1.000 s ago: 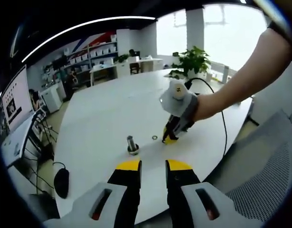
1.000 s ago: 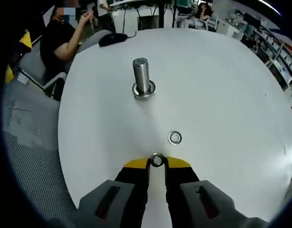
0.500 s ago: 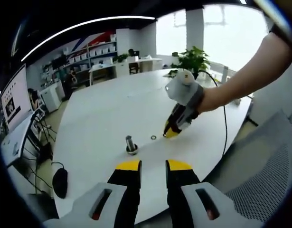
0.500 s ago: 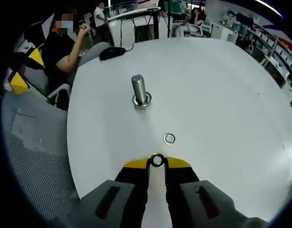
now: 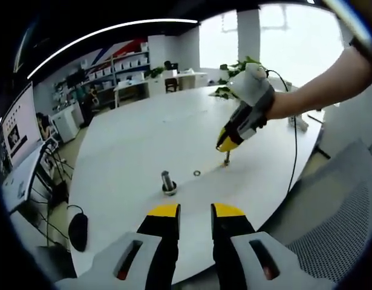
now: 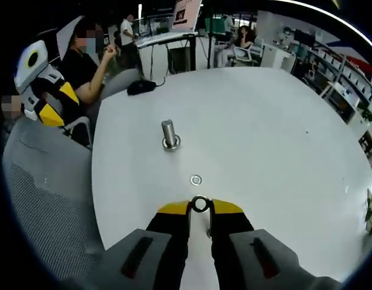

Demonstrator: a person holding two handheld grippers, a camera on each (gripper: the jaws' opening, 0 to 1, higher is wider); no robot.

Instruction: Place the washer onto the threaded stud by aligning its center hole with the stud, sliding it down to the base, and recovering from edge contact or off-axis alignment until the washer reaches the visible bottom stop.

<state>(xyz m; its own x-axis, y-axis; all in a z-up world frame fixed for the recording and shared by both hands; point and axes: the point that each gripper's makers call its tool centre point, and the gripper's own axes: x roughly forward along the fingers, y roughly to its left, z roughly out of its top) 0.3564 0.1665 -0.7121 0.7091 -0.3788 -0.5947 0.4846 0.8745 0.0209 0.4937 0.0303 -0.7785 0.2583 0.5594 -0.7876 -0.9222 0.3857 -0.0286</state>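
White and wide, the tabletop (image 6: 282,133) spreads across an open office, with shelving along the far wall, a green plant by bright windows and a big screen off to one side in the left gripper view. Out on the tabletop stands the threaded stud (image 6: 169,133), upright on its base, with a spare washer (image 6: 196,179) lying flat between the stud and the right claw (image 6: 200,207). That right claw is pinched closed on the washer (image 6: 201,204), held edge-up between its yellow tips, well short of the stud. From the left gripper view the same right claw (image 5: 227,145) hangs above the tabletop on a person's outstretched arm, its cable trailing over the edge, the stud (image 5: 167,182) and the loose washer (image 5: 196,173) below and apart from it. The left claw (image 5: 194,211) sits low at the near edge with a narrow gap between its jaws and nothing in them. A computer mouse (image 6: 143,87) rests at the far rim, near a seated person, and grey mesh chairs ring the table.
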